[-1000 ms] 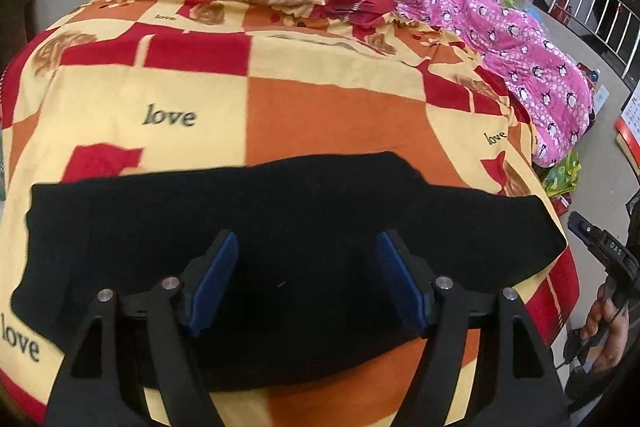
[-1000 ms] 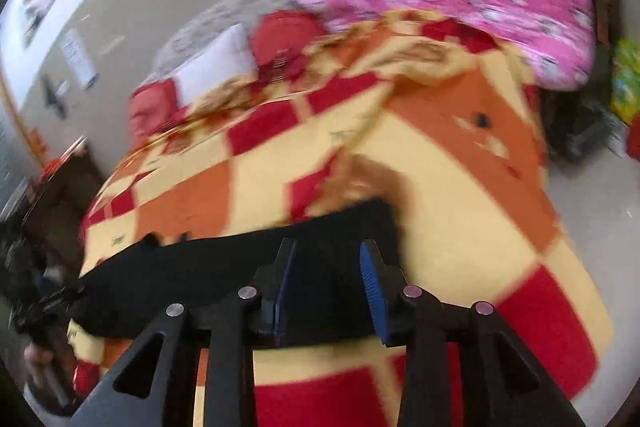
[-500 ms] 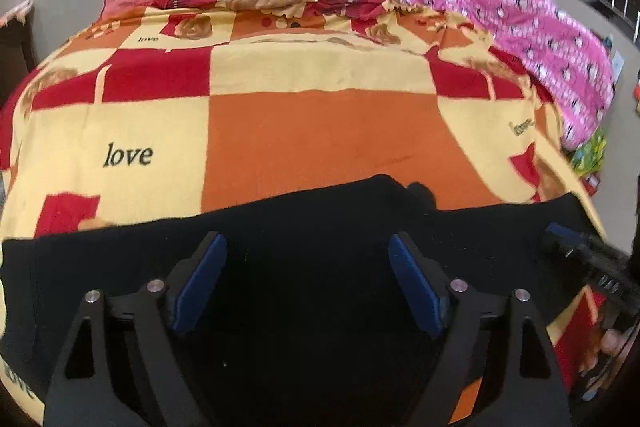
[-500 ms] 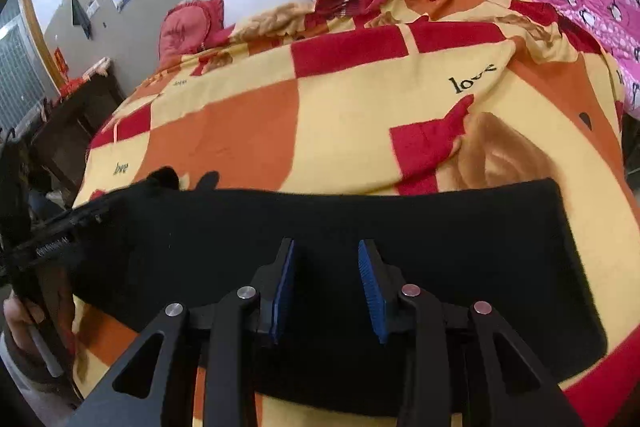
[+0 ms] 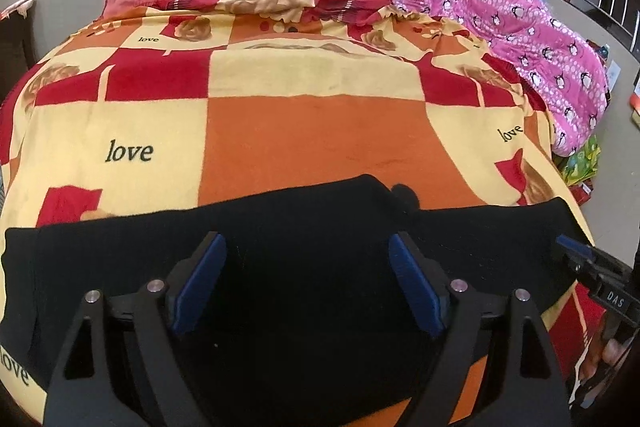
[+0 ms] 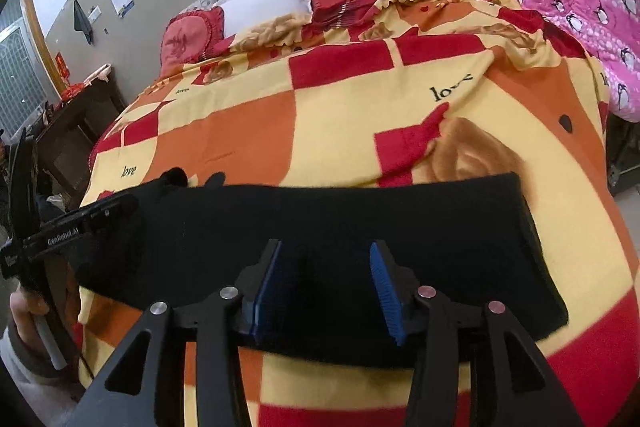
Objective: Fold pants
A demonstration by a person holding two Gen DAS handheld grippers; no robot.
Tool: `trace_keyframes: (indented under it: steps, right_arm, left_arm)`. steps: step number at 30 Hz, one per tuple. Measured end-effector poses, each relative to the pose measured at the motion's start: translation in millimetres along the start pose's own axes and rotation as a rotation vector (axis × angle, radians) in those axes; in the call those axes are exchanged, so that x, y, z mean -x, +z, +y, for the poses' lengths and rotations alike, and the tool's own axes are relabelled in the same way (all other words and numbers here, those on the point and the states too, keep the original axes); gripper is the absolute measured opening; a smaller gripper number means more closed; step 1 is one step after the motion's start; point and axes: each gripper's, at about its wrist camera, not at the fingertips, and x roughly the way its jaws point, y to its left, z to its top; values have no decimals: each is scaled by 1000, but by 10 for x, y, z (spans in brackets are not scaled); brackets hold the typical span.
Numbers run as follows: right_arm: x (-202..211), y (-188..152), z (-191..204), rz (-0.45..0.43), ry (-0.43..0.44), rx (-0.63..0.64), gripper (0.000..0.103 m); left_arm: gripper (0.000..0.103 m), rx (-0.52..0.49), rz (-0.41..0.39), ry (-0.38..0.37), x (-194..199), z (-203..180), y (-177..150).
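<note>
Pants (image 5: 280,267) were what we had laid out across the near end of the bed (image 5: 312,131), a long black strip running side to side on the checked "love" blanket, already looking folded leg over leg into one band.

Starting at the left: the cuff or waist end (couldn't tell which) sat flat near the blanket's left edge, nothing on it. Our left gripper (image 5: 308,281) hung over the middle of the strip with its blue pads spread wide, holding nothing. A little past that there was a small bump on the far edge, probably the crotch point poking out.

Further right, our right gripper (image 6: 326,287) hovered over the right half, pads parted but closer together than the left ones, also holding nothing. The right end of the pants (image 6: 520,227) lay square and flat, just short of the bed's edge.

Handling-wise, we figured the fabric was soft, fairly thick knit or fleece: light, floppy, not slippery, nothing to break. It would sag if picked up mid-span, so we reckoned the best bet was to pinch both layers at the two corners of one end and carry that end over to the other.
</note>
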Motion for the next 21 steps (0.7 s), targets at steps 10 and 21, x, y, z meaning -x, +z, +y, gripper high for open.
trace_keyframes:
  steps: [10,21]
  right_arm:
    - [-8,-170,-102,20,-10,-28,47]
    - [230,-229,-282,-31,-16,-99,60]
  left_arm:
    - [84,8,18,15,-10,0,-124]
    - [84,6,-5,-29,113,-30,-188]
